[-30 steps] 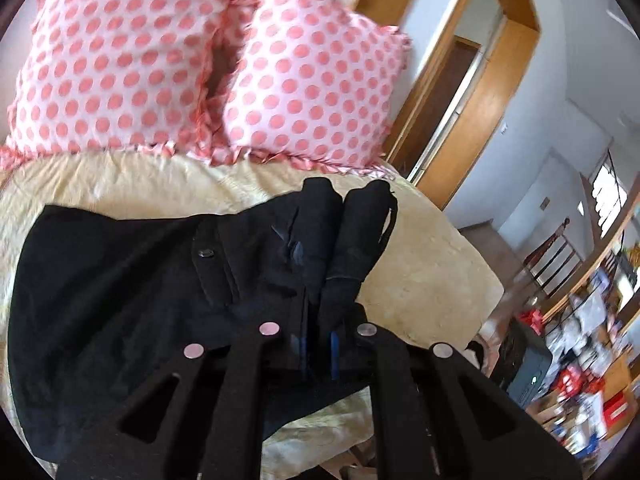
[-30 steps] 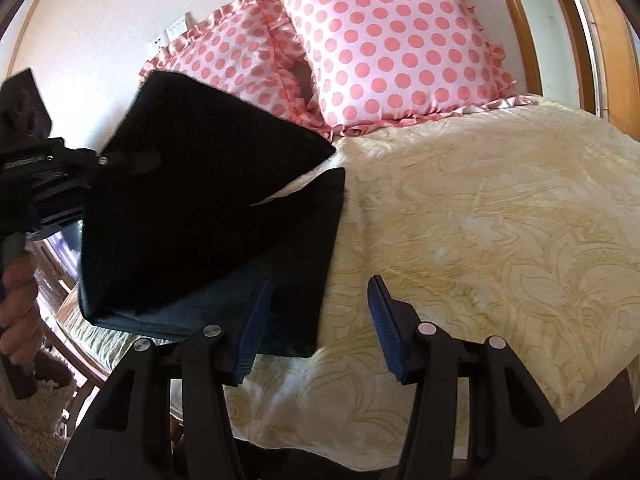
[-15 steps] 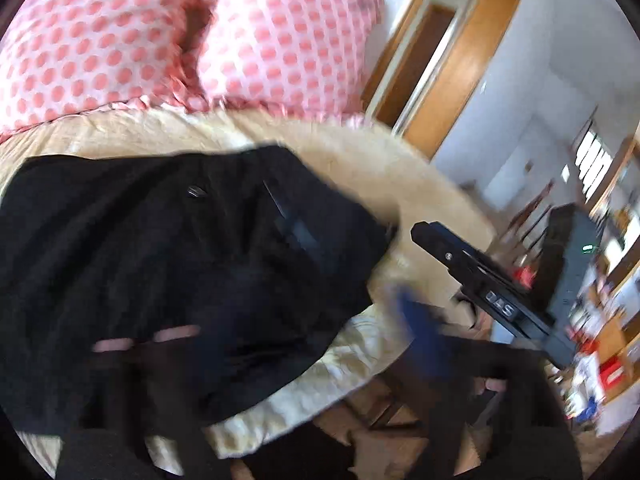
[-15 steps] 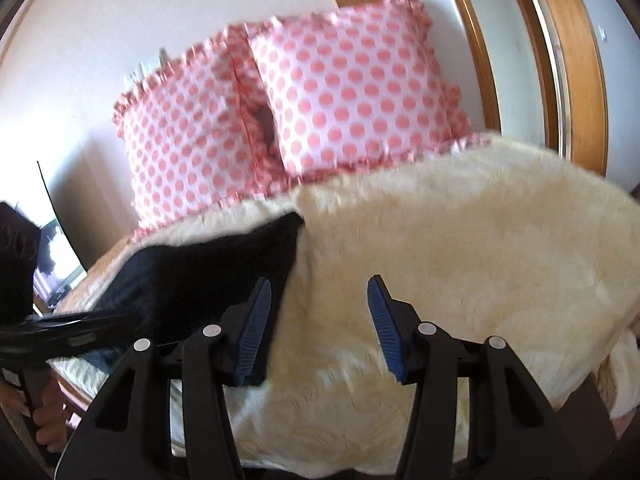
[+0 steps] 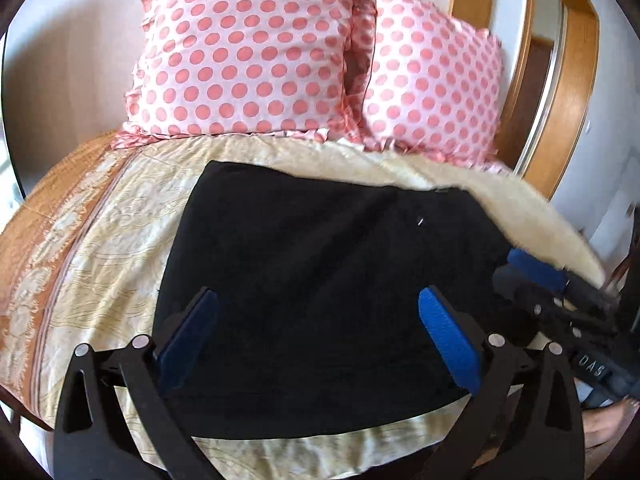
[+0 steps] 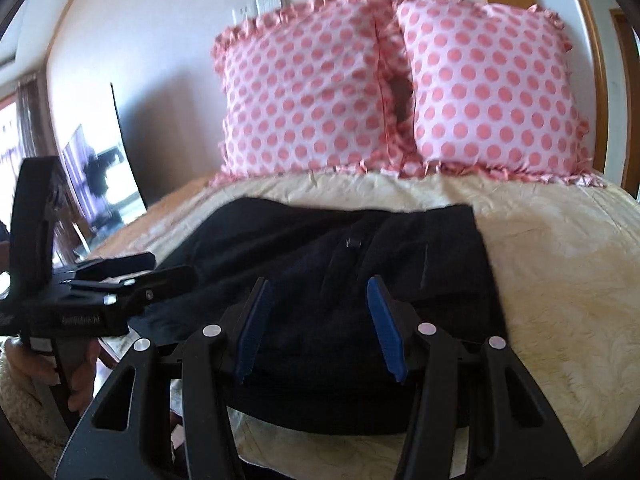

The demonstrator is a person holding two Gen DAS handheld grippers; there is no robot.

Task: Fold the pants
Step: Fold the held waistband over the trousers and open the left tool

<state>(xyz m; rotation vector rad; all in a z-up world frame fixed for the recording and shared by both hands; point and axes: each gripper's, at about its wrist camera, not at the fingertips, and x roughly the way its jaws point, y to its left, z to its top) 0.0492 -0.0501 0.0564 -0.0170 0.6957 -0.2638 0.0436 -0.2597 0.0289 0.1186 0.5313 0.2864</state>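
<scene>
— How far along were we with the pants [image 5: 320, 280]?

— They lay folded into one flat dark block on the bed [image 5: 100, 240], near its foot edge and short of the two spotted pillows [image 5: 248, 52]. We judged the main folds done; what we could see left was a smoothing or a last fold, if a smaller stack was wanted.

— And the claws?

— Our left claw [image 5: 320, 336] had just been opening and stood spread wide, nothing pinched, its blue pads [image 5: 448, 340] hanging above the cloth rather than pressing on it. Our right claw [image 6: 320, 328] stood about half apart over the near edge of the block, and it too clamped nothing.

— Which way did the pants run?

— The block looked nearly square, so we could only guess. In the right wrist view a button or zip tab [image 6: 352, 242] sat up near the far edge, so we took the waist to lie toward the pillows, the long axis running roughly from foot to head of the bed.

— Any loose layers?

— One flap edge showed on the right side; beyond that we could not tell.
</scene>
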